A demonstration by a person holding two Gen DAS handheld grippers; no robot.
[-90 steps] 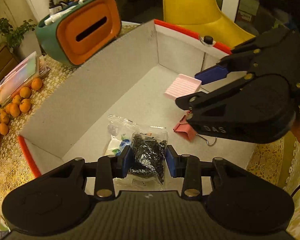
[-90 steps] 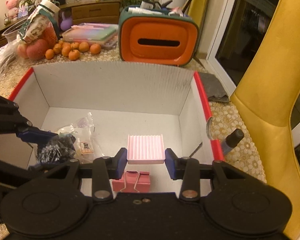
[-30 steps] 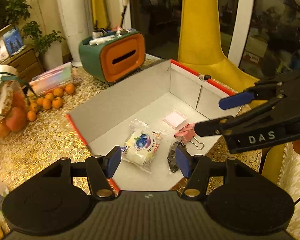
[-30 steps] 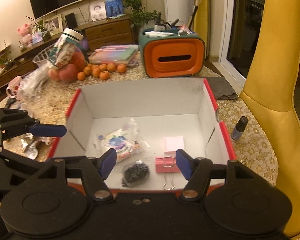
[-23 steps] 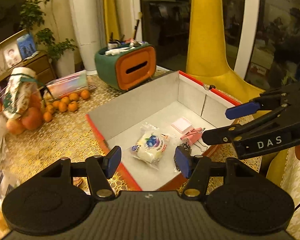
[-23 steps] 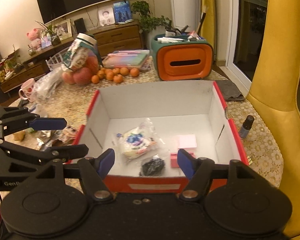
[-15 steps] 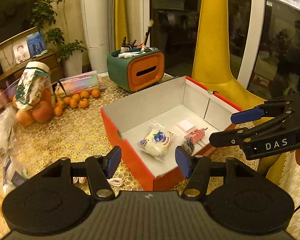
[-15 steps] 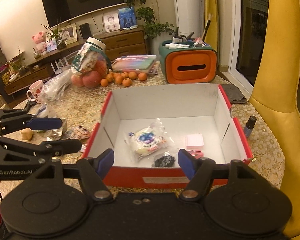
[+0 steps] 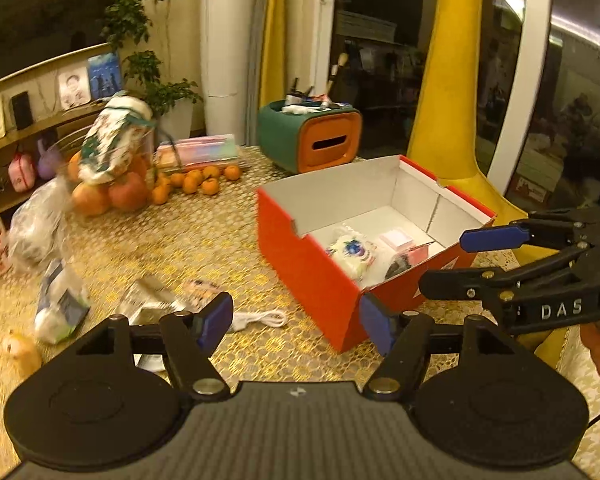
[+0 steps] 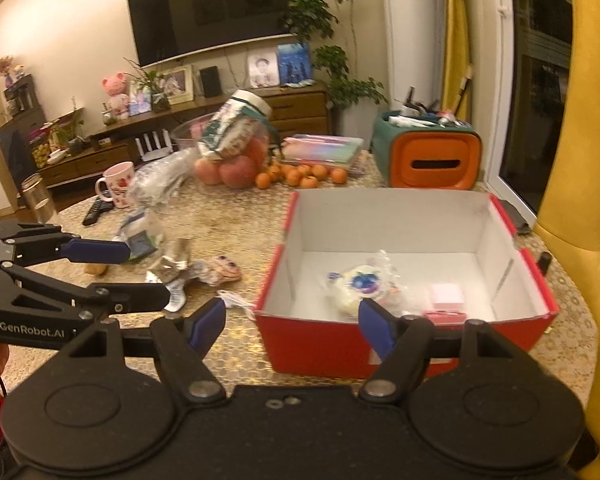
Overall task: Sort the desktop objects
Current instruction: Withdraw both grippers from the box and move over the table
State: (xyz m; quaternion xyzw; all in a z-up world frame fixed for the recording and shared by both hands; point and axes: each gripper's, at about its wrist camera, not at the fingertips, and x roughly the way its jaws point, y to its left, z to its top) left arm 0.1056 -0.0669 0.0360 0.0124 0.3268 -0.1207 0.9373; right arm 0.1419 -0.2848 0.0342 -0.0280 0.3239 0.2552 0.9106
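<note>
We have part of the sort done: the red box (image 10: 400, 352) holds a snack packet (image 10: 358, 286), a pink pad (image 10: 446, 294) and a pink clip (image 10: 444, 314). Our left gripper (image 9: 296, 320) and right gripper (image 10: 292, 322) have just been opening, nothing between their jaws. Wrappers (image 10: 172, 268) and a white cable (image 9: 260, 318) remain on the table (image 9: 172, 240)

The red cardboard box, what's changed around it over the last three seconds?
The left claw let go of the black packet and the right claw left the pink notepad; both drew back from the red cardboard box, jaws just opening, empty. The box contents stayed put.
</note>
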